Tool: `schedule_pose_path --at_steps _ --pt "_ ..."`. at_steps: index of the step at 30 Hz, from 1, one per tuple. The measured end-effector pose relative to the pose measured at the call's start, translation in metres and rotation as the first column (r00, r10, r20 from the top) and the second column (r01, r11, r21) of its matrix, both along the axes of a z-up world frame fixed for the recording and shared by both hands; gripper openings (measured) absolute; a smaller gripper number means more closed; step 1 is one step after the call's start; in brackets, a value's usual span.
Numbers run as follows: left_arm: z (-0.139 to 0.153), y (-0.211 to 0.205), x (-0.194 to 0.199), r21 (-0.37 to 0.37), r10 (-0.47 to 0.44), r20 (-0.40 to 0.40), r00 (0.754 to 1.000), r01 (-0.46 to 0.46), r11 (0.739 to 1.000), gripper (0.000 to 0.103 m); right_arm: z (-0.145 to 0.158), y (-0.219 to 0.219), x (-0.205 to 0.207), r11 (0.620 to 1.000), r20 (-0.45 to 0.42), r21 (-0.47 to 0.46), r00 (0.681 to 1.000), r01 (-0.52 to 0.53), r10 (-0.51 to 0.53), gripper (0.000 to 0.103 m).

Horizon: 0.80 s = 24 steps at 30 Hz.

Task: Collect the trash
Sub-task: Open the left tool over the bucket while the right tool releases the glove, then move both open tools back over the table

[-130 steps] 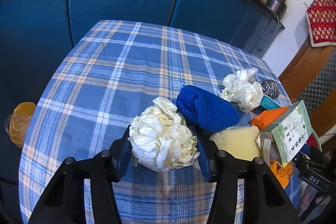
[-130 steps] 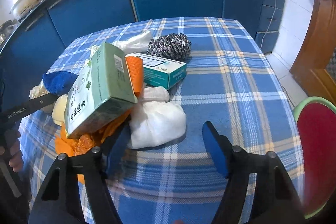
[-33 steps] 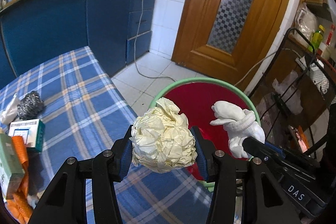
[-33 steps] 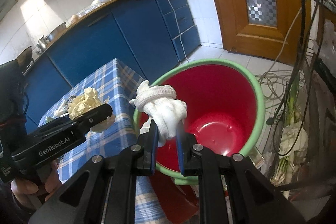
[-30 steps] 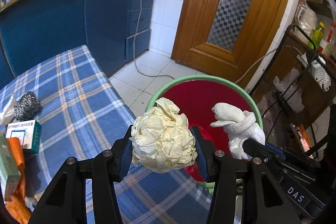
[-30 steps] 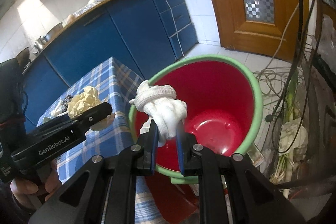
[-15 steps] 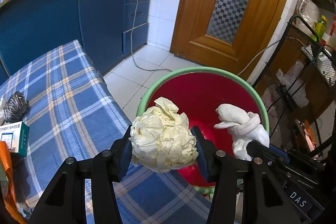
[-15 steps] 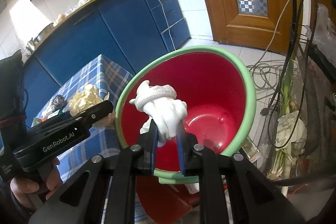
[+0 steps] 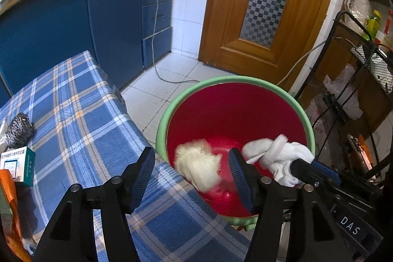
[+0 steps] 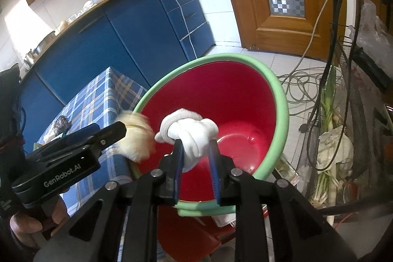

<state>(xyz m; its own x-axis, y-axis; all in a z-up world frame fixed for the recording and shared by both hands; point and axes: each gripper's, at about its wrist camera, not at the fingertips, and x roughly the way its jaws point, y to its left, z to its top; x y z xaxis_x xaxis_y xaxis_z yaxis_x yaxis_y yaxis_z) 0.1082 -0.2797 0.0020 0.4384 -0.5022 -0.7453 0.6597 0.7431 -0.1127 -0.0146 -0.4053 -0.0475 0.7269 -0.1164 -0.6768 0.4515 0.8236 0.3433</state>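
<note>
A red bucket (image 9: 221, 80) with a green rim stands on the floor beside the table; it also fills the right wrist view (image 10: 282, 102). My left gripper (image 9: 191, 158) hangs over its near rim with its jaws opening. A cream crumpled paper ball (image 9: 196, 166) is blurred and free between them, above the bucket's inside. My right gripper (image 10: 195, 147) is over the bucket too, and its jaws are opening. A white wad (image 10: 189, 134) still sits between them and looks loose on the right side. The same white wad (image 9: 277, 156) shows at the right gripper's tip.
The table with a blue plaid cloth (image 9: 73, 102) lies left of the bucket, bearing a steel scourer (image 9: 18, 129), a teal box (image 9: 19, 163) and something orange (image 9: 7, 188). A wire rack (image 9: 356, 65) stands right of the bucket, with cables (image 10: 302, 90) on the tiled floor. Blue cabinets stand behind.
The left jaws have spread and the paper ball has left the pads and is dropping. The right jaws have widened a little around the white wad. Both hands stayed over the bucket.
</note>
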Motion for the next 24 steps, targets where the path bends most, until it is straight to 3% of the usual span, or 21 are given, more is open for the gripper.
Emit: schedule_pose_path --at_steps 14,20,24 --pt "0.016 0.018 -0.006 -0.023 0.031 0.013 0.999 -0.03 0.999 0.064 0.012 0.005 -0.007 1.0 0.032 -0.003 0.999 0.001 -0.001 0.036" --pt "0.023 0.038 -0.014 -0.033 0.053 0.012 0.999 -0.053 0.998 0.064 0.019 0.014 -0.008 1.0 0.044 -0.01 0.999 -0.014 0.015 0.049" --pt "0.026 0.052 -0.018 -0.034 0.07 0.014 0.997 -0.07 0.997 0.064 0.022 0.022 -0.007 0.999 0.049 -0.014 0.998 -0.03 0.03 0.051"
